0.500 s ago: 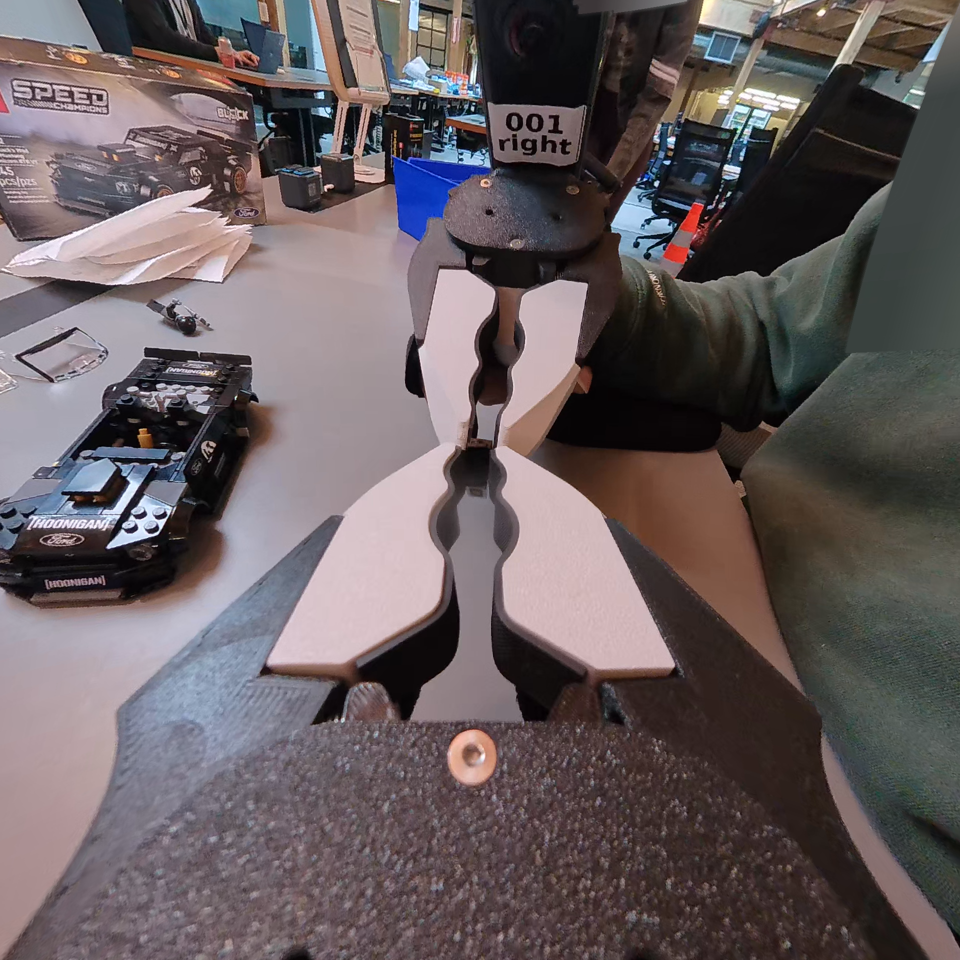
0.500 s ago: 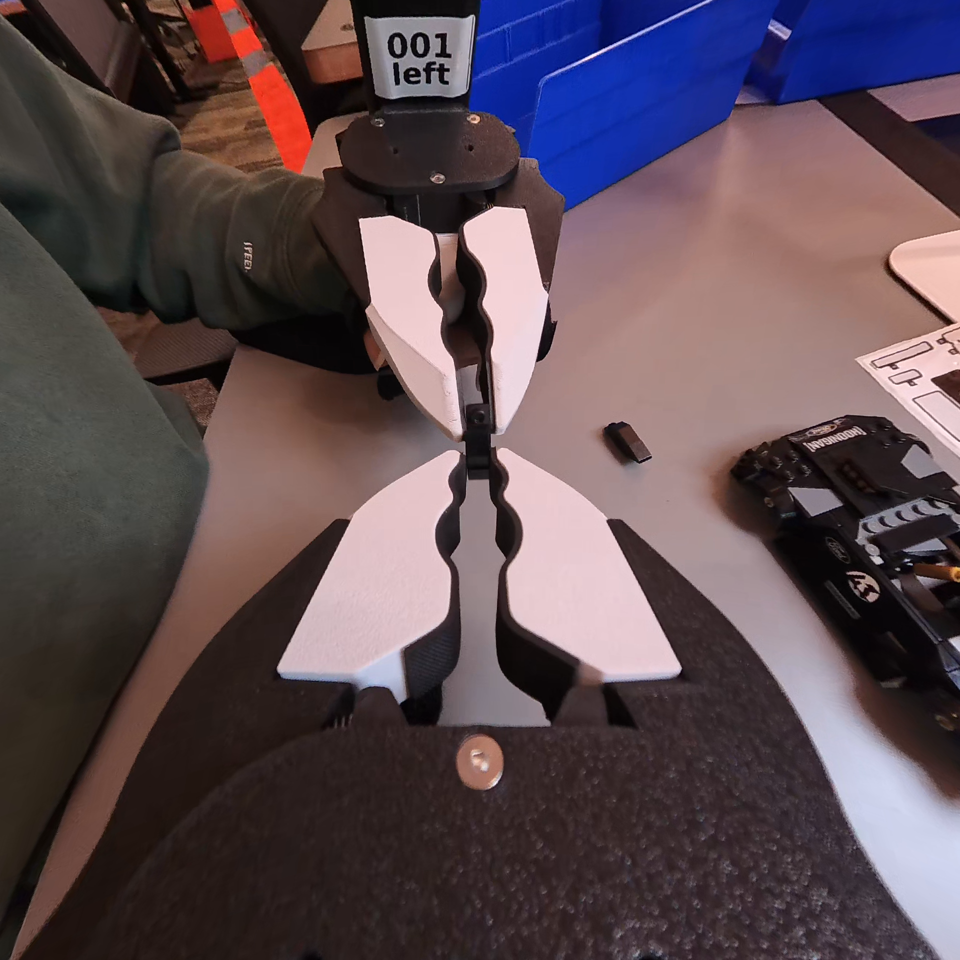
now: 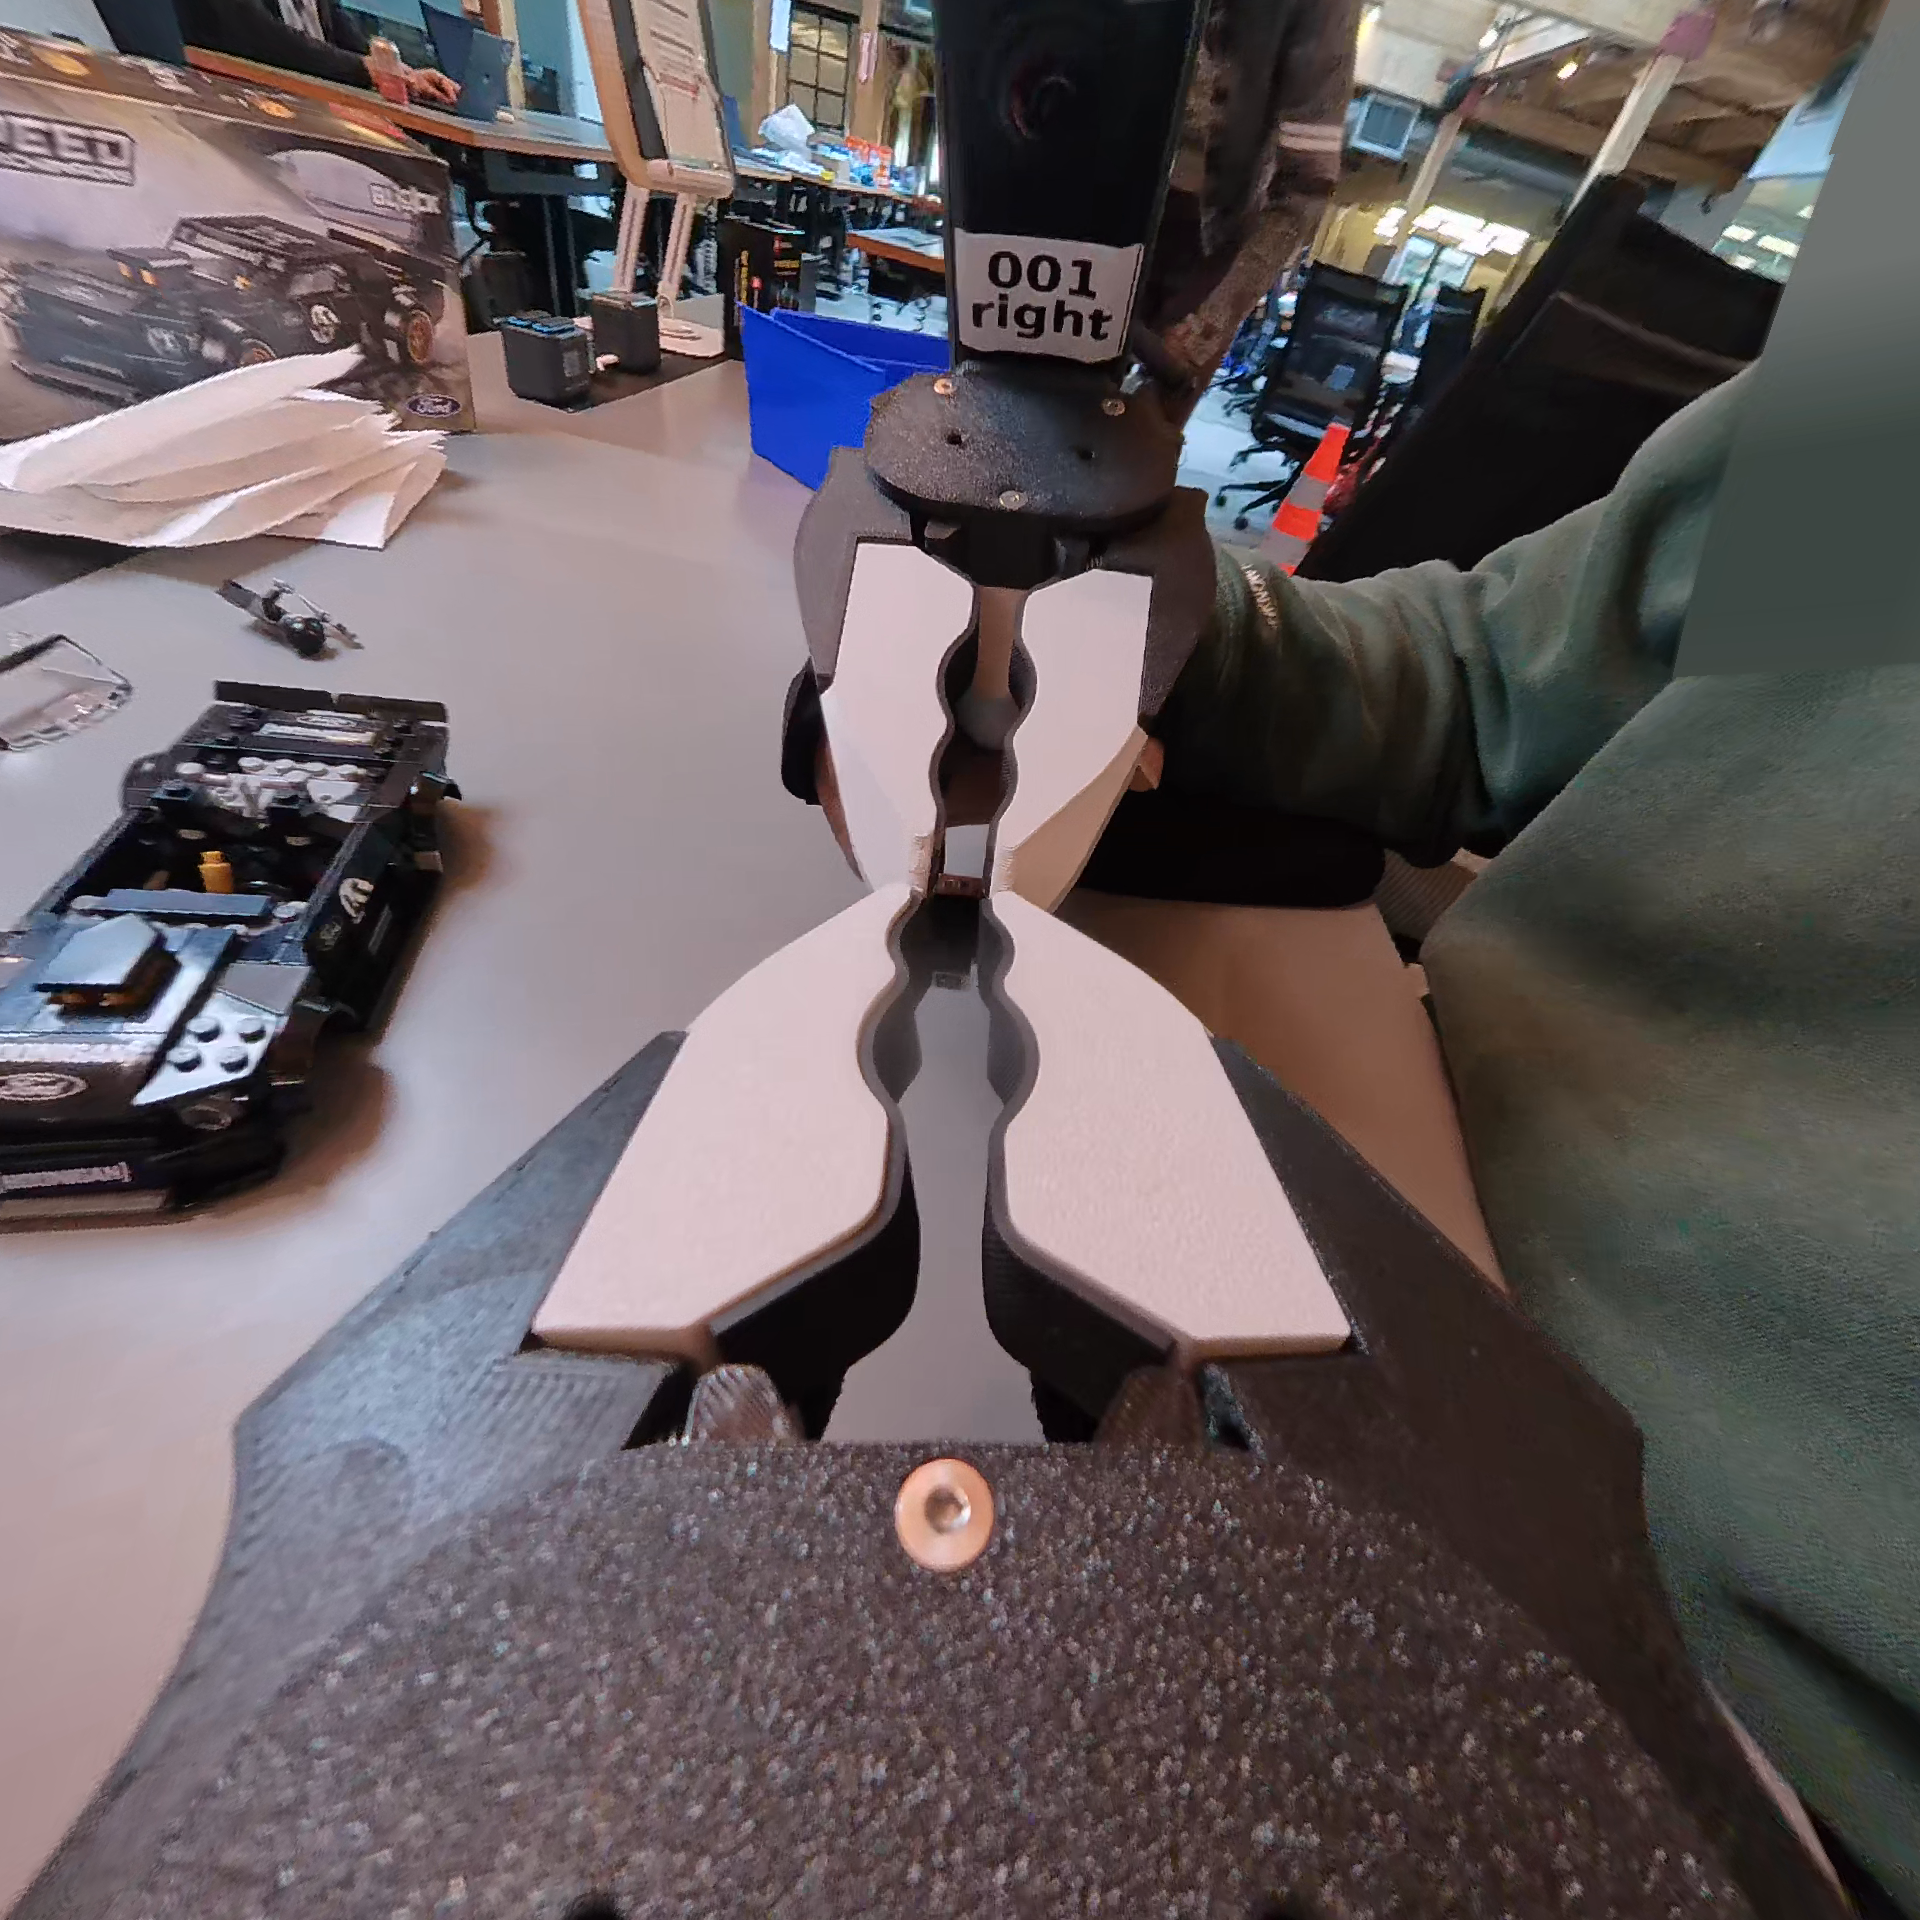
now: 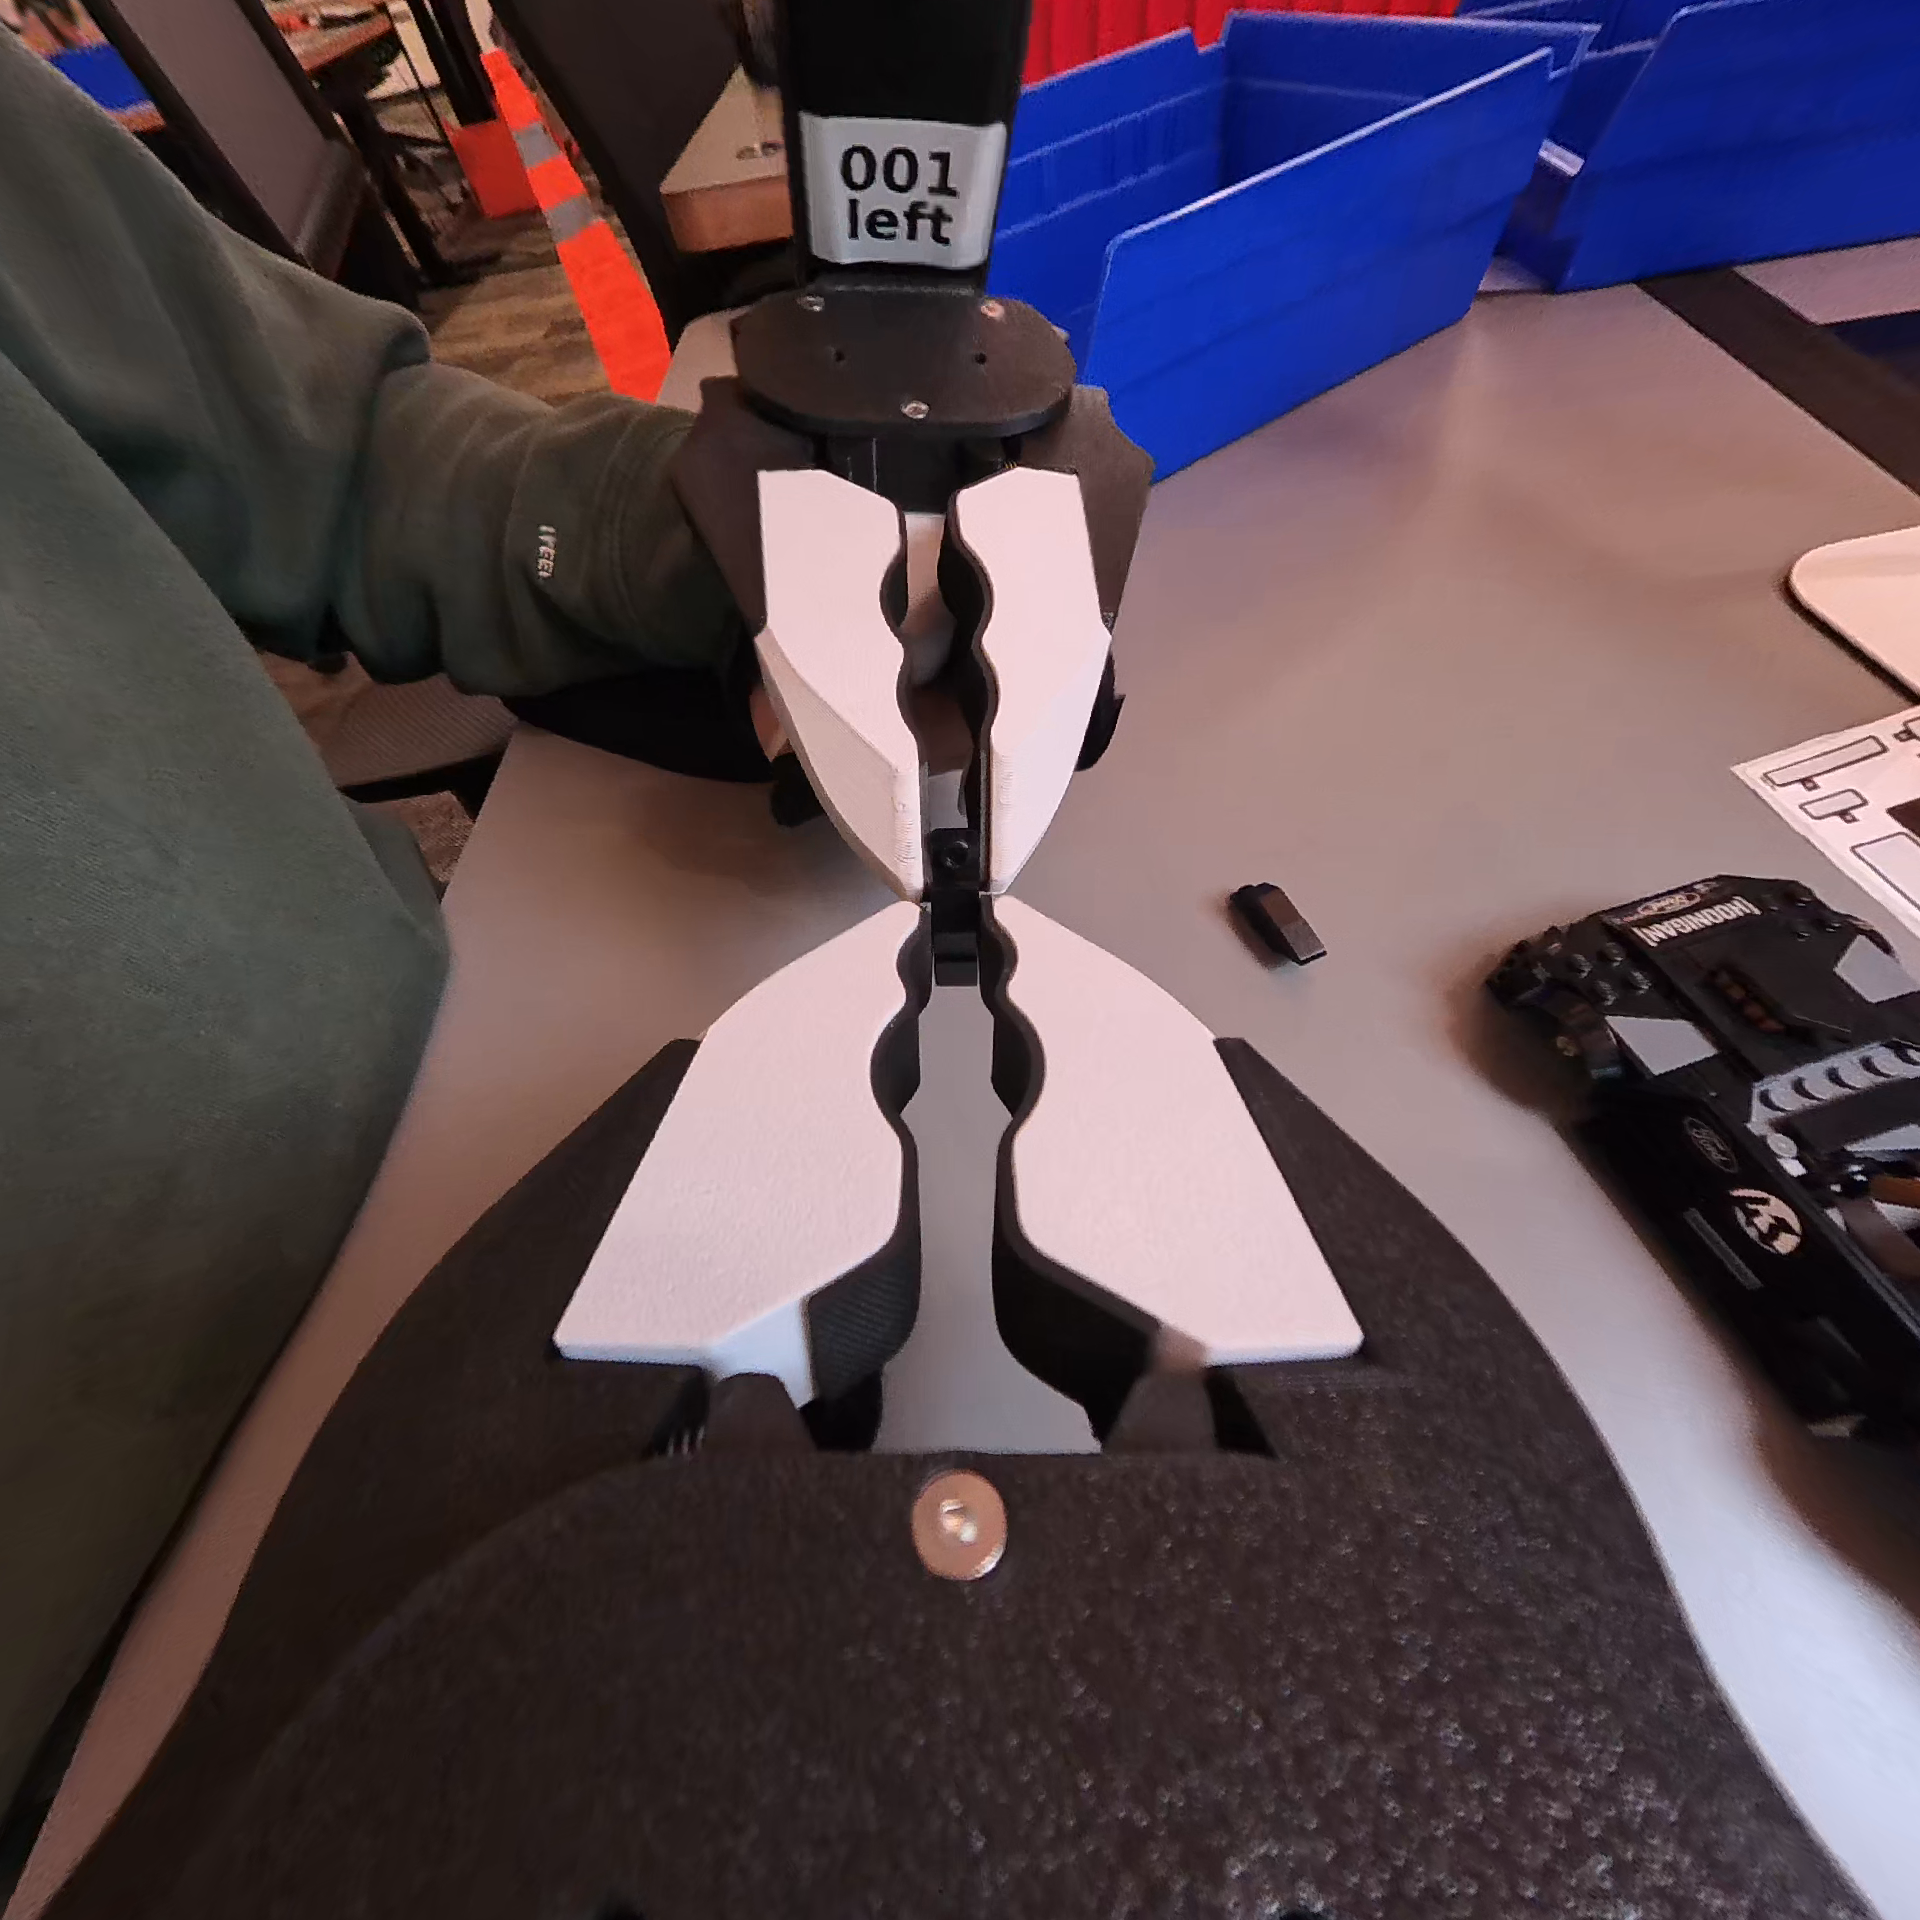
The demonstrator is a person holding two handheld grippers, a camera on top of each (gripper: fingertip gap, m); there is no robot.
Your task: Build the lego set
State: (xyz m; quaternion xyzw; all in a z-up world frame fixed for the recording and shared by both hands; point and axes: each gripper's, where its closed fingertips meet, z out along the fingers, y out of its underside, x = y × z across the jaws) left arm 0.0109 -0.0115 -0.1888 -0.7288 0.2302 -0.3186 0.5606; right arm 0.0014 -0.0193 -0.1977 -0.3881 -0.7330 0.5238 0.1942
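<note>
Your left gripper [image 4: 951, 883] and right gripper [image 4: 954, 920] meet tip to tip, both clamped on small black lego pieces [image 4: 954, 940], axes lined up

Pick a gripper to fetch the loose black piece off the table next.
Right, probably. The loose black piece lies beside the right gripper in its own view; the left wrist view misses it. Both pairs of jaws clamp small black parts.

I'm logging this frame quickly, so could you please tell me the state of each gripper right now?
Left gripper: shut on the small black piece.
Right gripper: shut on the same small black piece, tip to tip with the left.
</note>
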